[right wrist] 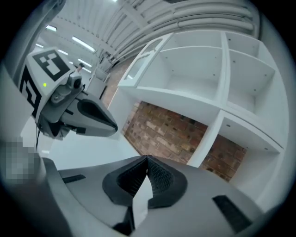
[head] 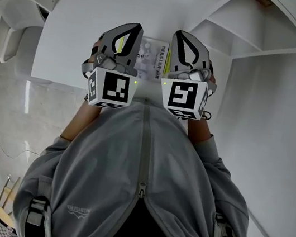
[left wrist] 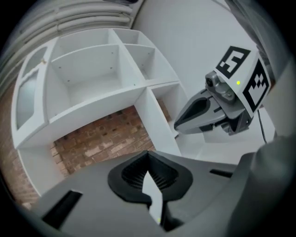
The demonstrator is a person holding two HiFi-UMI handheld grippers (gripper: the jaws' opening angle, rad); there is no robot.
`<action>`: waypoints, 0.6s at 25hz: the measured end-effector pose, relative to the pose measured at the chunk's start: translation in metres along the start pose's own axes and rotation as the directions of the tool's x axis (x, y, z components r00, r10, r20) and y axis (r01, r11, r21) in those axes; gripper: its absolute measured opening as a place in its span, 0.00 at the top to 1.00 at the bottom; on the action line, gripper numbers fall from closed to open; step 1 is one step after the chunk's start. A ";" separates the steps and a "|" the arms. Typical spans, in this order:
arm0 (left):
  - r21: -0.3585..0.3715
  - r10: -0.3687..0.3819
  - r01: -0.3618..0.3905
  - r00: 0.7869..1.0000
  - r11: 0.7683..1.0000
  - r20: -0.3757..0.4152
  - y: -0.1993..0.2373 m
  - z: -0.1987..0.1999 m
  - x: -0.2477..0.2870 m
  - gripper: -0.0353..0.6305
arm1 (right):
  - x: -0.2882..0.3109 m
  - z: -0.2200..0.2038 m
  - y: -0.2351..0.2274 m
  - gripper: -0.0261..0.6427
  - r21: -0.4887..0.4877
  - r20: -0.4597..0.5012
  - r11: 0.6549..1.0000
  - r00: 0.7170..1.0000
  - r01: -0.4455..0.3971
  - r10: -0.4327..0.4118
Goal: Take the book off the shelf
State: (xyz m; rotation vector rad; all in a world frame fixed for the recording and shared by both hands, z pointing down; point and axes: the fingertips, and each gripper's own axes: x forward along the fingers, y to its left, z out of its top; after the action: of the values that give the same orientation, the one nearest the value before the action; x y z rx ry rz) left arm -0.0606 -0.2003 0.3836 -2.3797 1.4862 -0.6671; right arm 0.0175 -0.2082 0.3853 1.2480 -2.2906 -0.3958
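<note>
The book [head: 153, 60], white with dark print and a yellow-green stripe, sits between my two grippers over a white surface [head: 90, 25], close to my chest. My left gripper [head: 130, 32] holds its left side and my right gripper [head: 183, 41] its right side. In the left gripper view the jaws [left wrist: 149, 178] are shut on a thin white edge of the book [left wrist: 153, 196]. The right gripper view shows the same: jaws [right wrist: 145, 178] shut on a thin white edge [right wrist: 140, 201]. Most of the book is hidden by the grippers.
A white shelf unit [left wrist: 92, 78] with open, bare compartments [right wrist: 208, 78] stands ahead, and red brick wall [right wrist: 166, 127] shows through its lower openings. Part of the shelf also rises at the upper right [head: 255, 26]. A pale marble-like floor [head: 1, 112] lies to my left.
</note>
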 end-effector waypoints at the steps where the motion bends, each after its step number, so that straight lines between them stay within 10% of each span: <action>1: -0.054 0.011 -0.010 0.999 0.999 0.033 0.004 0.006 -0.001 0.94 | -0.002 0.007 -0.005 0.92 0.034 0.031 0.999 0.999 0.012 -0.014; 7: -0.341 0.103 -0.029 0.974 0.940 0.201 0.024 0.030 -0.006 0.94 | -0.008 0.023 -0.027 0.92 0.259 0.134 0.965 0.987 0.049 -0.086; 15: -0.438 0.172 -0.047 0.953 0.898 0.251 0.026 0.036 -0.009 0.94 | -0.018 0.022 -0.037 0.92 0.396 0.191 0.914 0.966 0.087 -0.174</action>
State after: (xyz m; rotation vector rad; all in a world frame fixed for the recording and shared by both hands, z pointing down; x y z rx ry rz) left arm -0.0658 -0.2043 0.3387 -2.5274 1.7584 0.0467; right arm 0.0391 -0.2127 0.3446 1.6281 -2.5685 -0.1352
